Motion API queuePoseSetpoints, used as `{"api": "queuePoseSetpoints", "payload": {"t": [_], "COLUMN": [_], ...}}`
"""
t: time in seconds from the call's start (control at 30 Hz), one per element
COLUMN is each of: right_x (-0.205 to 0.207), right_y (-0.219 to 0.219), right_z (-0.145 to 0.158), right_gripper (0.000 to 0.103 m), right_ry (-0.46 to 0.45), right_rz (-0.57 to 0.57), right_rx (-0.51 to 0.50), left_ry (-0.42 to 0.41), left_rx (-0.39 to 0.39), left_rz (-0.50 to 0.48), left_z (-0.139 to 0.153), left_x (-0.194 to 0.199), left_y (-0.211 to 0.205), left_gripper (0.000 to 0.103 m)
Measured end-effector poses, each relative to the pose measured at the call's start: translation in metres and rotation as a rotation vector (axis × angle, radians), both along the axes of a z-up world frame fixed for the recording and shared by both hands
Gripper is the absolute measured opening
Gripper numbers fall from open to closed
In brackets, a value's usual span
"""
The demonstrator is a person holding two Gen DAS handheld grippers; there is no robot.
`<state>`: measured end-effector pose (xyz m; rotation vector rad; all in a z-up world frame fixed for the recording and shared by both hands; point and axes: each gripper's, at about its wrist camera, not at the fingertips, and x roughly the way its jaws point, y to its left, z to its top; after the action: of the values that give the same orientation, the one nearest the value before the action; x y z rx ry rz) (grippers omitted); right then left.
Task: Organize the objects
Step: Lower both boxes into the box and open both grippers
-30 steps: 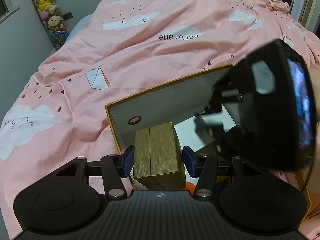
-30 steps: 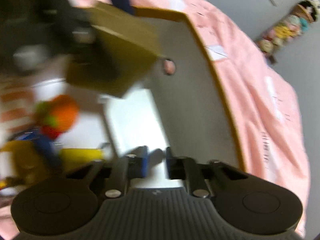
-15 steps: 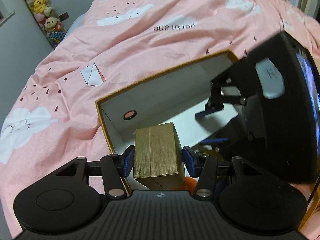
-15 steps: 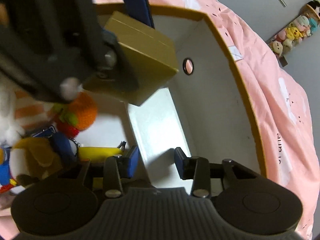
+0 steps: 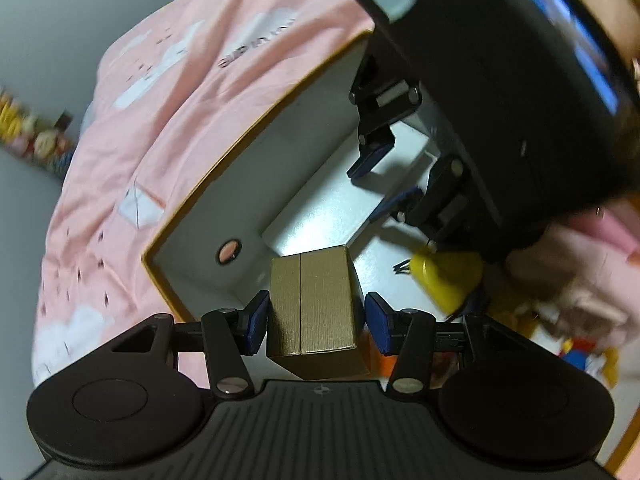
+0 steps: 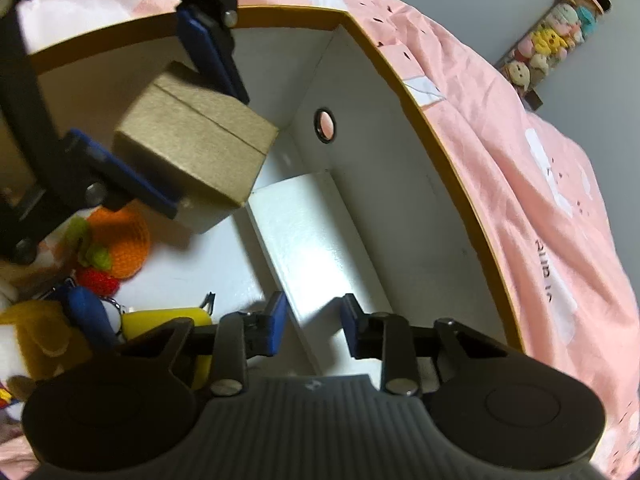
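Note:
My left gripper (image 5: 315, 322) is shut on a small gold cardboard box (image 5: 314, 312) and holds it above the corner of a large storage box with a mustard rim (image 5: 256, 130) and white inside. In the right wrist view the gold box (image 6: 192, 148) hangs tilted between the left gripper's blue pads (image 6: 212, 54). My right gripper (image 6: 312, 326) is open and empty, low inside the storage box (image 6: 440, 148), over a flat white box (image 6: 316, 236) lying along the wall. It also shows in the left wrist view (image 5: 384, 184).
The storage box lies on a bed with a pink cloud-print cover (image 5: 132, 120). Inside it lie an orange crochet toy (image 6: 124, 240), a yellow item (image 6: 168, 322), blue and plush things (image 6: 48, 340). A finger hole (image 6: 325, 125) pierces the box wall. Plush toys (image 6: 560, 36) hang on the far wall.
My left gripper has tilted and moved further over the storage box with the gold box. My right gripper has opened wider and come lower over the white box.

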<state>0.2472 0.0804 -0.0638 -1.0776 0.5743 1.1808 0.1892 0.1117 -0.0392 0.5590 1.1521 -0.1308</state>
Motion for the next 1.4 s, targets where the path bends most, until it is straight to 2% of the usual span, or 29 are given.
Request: {"api": "queuePoseSetpoints", "payload": {"t": [0.17,0.23,0.27,0.5,0.63,0.83,1.03,1.13,1.2,1.3,1.4], "right_x": [-0.006,0.006,0.006,0.017,0.009,-0.002,-0.016,-0.025,-0.035,-0.053,-0.069], "right_y": [-0.014,0.007,0.006,0.005,0.003,-0.001,-0.011,-0.018,-0.026,-0.043,-0.057], "right_z": [0.003,-0.003,-0.002,0.006,0.006,0.01,0.039,0.056,0.068,0.082,0.093], "right_gripper": [0.031,0.031,0.029,0.029,0.029,0.029,0.039,0.043,0.051,0.056,0.061], "right_ry": [0.012,0.011,0.012,0.042,0.035,0.032,0.058,0.063,0.058,0.056,0.069], "right_rz": [-0.015,-0.018,-0.022,-0.097,-0.079,-0.075,-0.111,-0.148,-0.181,-0.225,-0.28], "right_rx": [0.006,0.007,0.01,0.057,0.054,0.048,0.092,0.126,0.149,0.197,0.248], "left_ry": [0.041,0.053,0.059,0.139,0.167,0.129,0.026,-0.049,-0.116,-0.222,-0.329], "left_rx": [0.032,0.04,0.047,0.12,0.148,0.162,0.092,0.028,-0.021,-0.122,-0.276], "left_rz": [-0.087,-0.118,-0.14,-0.294,-0.299,-0.293,-0.242,-0.178,-0.104,0.024,0.155], "left_z": [-0.009,-0.012,-0.014,-0.026,-0.032,-0.023,0.013,0.036,0.053,0.076,0.094], "left_x": [0.008,0.009,0.008,0.001,-0.001,-0.009,-0.03,-0.045,-0.048,-0.062,-0.077], "left_y": [0.0,0.0,-0.001,-0.009,-0.01,-0.013,-0.019,-0.024,-0.03,-0.029,-0.029], "left_gripper": [0.058,0.058,0.058,0.059,0.062,0.067,0.067,0.068,0.068,0.07,0.075]}}
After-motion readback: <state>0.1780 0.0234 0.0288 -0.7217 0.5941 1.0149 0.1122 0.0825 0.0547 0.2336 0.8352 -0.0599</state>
